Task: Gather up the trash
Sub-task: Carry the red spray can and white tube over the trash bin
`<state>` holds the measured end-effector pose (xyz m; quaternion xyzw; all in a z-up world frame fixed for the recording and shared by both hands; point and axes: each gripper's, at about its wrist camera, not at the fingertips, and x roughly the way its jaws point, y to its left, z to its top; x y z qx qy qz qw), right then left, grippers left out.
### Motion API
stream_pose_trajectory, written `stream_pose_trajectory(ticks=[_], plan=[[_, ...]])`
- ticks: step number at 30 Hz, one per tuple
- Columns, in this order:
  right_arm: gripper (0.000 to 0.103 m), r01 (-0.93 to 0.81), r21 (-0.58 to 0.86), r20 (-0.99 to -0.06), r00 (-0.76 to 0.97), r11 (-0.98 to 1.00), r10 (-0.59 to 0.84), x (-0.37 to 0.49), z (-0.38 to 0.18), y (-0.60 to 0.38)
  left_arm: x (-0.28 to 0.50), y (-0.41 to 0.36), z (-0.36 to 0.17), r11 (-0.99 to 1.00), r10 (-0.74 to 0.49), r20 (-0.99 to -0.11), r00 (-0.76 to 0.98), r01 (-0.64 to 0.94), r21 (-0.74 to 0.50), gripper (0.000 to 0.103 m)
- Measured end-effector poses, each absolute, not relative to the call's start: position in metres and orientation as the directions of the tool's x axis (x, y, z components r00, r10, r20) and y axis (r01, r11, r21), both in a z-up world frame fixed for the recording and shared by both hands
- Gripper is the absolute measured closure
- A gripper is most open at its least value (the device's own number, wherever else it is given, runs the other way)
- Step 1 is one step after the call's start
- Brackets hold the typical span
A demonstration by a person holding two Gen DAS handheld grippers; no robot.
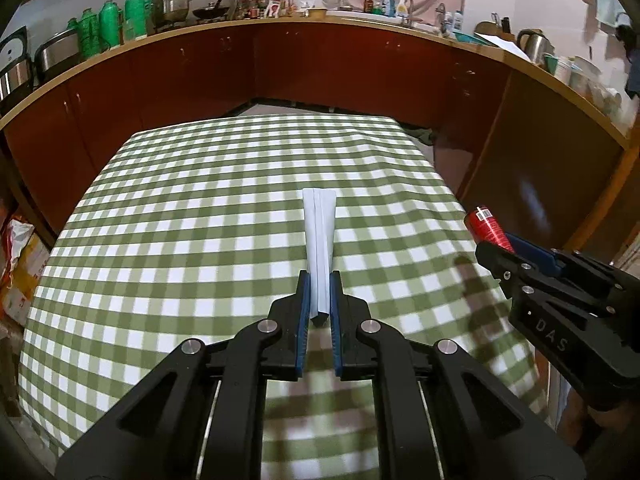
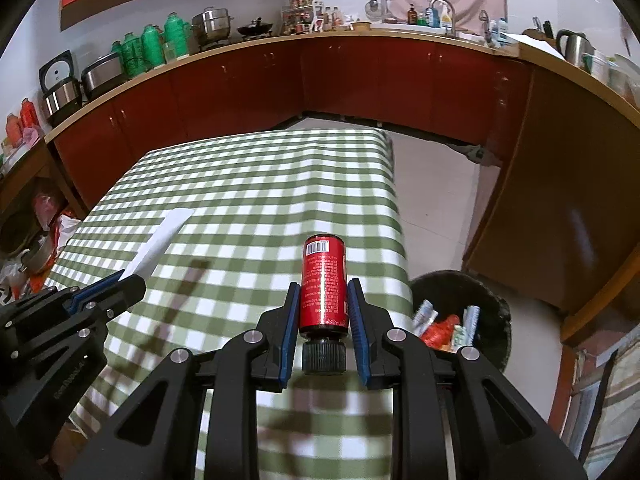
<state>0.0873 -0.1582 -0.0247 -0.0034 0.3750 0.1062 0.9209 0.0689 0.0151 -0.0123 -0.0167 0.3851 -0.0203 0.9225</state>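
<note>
My left gripper (image 1: pixel 319 276) is shut on a long, flat white carton (image 1: pixel 319 236) that sticks forward above the green-checked tablecloth (image 1: pixel 180 240). My right gripper (image 2: pixel 323 286) is shut on a red bottle (image 2: pixel 323 280) with a black cap, bottom end pointing forward, held above the table's right side. In the left wrist view the right gripper (image 1: pixel 496 248) and the red bottle (image 1: pixel 486 226) show at the right edge. In the right wrist view the left gripper (image 2: pixel 128 278) and the white carton (image 2: pixel 160 240) show at the left. A black trash bin (image 2: pixel 500 308) holding several wrappers stands on the floor right of the table.
Red cabinets (image 2: pixel 360 80) under a wooden counter (image 1: pixel 280 24) wrap around the far side and right. The counter carries green flasks (image 1: pixel 112 20), pots, bottles and a kettle (image 2: pixel 572 46). Bags and boxes (image 1: pixel 20 264) lie on the floor left of the table.
</note>
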Motion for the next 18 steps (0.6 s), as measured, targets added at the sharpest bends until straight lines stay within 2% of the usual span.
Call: stream_pose_trajectory(ticks=[18], plan=[[0.078, -0.005, 0.043, -0.685, 0.728, 0.999, 0.033, 0.079, -0.032, -0.251, 0.075, -0.079, -0.016, 0.979, -0.176, -0.694, 0.698, 0.196, -0.050, 0.094]])
